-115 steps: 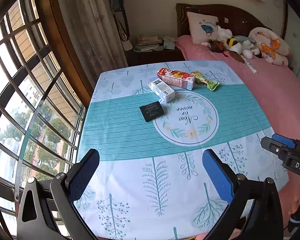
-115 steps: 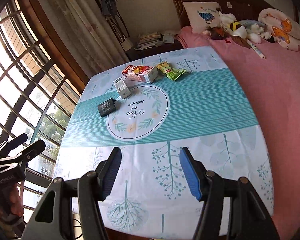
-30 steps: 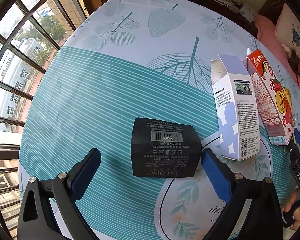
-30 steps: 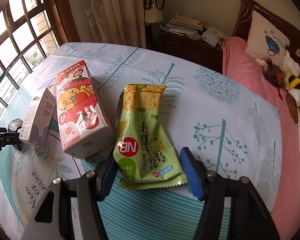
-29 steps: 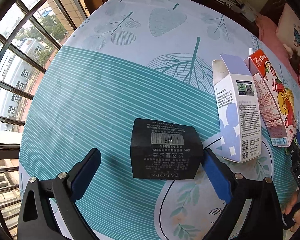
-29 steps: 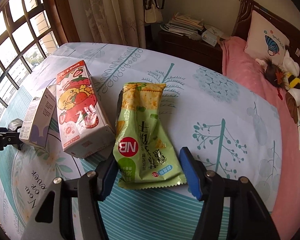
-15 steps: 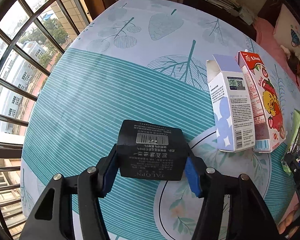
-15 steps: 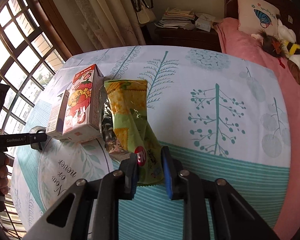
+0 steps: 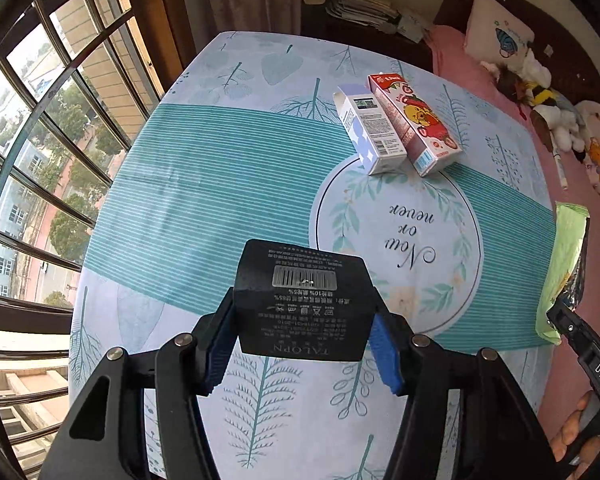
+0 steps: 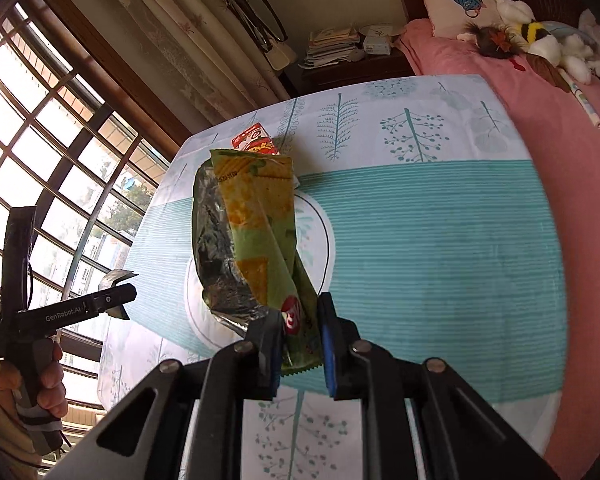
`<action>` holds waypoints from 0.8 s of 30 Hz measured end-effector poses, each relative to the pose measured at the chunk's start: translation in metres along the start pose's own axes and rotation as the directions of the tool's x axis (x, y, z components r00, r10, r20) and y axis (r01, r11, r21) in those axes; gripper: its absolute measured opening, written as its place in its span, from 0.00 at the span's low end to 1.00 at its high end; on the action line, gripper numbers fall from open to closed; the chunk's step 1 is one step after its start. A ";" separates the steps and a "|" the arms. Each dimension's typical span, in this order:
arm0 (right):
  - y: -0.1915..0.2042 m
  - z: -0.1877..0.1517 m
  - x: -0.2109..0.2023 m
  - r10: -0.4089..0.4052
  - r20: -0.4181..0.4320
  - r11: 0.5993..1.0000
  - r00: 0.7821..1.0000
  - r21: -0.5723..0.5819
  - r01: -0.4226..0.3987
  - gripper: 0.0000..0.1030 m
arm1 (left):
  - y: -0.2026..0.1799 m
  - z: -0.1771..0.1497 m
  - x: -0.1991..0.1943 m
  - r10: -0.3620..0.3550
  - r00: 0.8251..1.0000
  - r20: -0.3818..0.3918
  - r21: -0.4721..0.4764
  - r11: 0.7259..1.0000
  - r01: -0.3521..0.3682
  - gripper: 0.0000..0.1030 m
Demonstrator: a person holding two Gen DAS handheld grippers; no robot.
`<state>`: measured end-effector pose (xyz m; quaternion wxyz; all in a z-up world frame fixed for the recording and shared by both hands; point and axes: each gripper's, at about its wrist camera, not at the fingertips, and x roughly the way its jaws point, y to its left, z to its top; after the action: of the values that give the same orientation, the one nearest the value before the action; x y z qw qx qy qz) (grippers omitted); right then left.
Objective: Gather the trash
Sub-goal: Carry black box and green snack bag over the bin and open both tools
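The surface [image 9: 228, 184] wears a teal-striped, leaf-printed cloth. On it a white-and-lilac carton [image 9: 370, 134] and a red juice box [image 9: 414, 124] lie touching, side by side.

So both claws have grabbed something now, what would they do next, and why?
Probably carry both pieces away to wherever the trash goes, though no bin shows. The left claw is shut on the black box and the right claw on the green snack wrapper, both clear of the table. Two cartons still lie there.
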<state>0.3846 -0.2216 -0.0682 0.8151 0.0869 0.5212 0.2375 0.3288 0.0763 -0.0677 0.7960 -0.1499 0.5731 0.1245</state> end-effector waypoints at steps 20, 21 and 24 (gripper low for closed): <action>0.134 -0.249 -0.089 -0.098 -0.005 0.973 0.995 0.211 0.097 0.15 | 0.073 -0.196 -0.111 -0.169 0.985 0.021 0.352 0.924 0.150 0.56; 0.136 -0.257 -0.089 -0.102 -0.017 0.972 0.995 0.212 0.103 0.15 | 0.074 -0.204 -0.110 -0.169 0.986 0.013 0.363 0.919 0.153 0.56; 0.141 -0.277 -0.091 -0.113 -0.050 0.969 0.992 0.213 0.121 0.15 | 0.072 -0.225 -0.105 -0.168 0.986 -0.018 0.387 0.908 0.162 0.56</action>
<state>0.0648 -0.1717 -0.0627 0.8036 0.1395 0.5631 0.1326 0.0727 0.0542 -0.0415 0.8219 -0.0365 0.5655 -0.0577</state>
